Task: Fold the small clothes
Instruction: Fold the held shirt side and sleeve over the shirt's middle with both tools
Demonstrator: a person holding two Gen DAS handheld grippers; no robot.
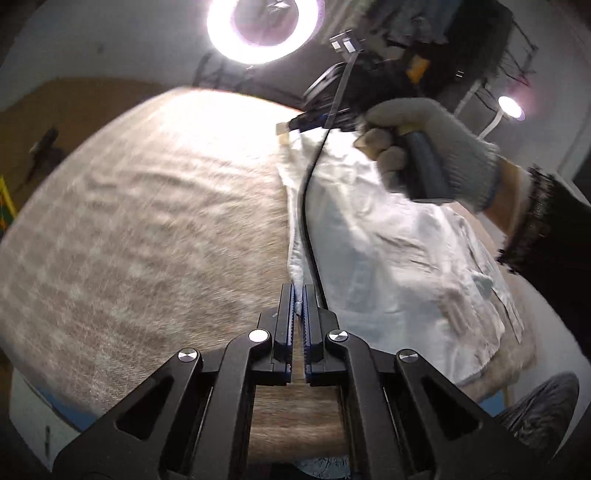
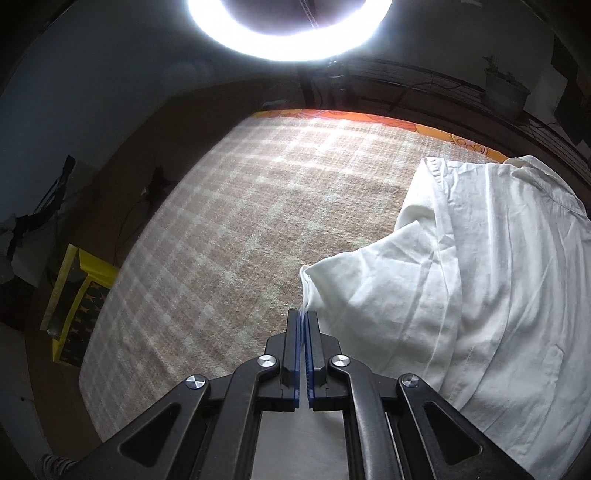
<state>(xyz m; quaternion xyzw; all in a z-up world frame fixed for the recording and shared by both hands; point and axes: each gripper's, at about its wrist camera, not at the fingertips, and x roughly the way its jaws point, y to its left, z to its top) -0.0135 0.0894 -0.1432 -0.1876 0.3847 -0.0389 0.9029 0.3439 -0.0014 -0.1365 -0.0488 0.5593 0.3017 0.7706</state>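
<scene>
A white shirt (image 1: 388,251) lies on the beige checked blanket (image 1: 147,221), on the right side. My left gripper (image 1: 299,291) is shut on the shirt's near left edge. In the left wrist view the right gripper (image 1: 291,129) is at the shirt's far corner, held by a gloved hand (image 1: 424,147). In the right wrist view my right gripper (image 2: 303,315) is shut on a corner of the shirt (image 2: 480,277) and lifts it off the blanket (image 2: 240,221); the fabric drapes to the right.
A ring light (image 1: 262,29) shines above the table's far edge, and a smaller lamp (image 1: 510,107) at the right. A black cable (image 1: 306,206) hangs across the shirt. A yellow stool (image 2: 74,295) stands left of the table. An orange patterned edge (image 2: 369,118) borders the blanket.
</scene>
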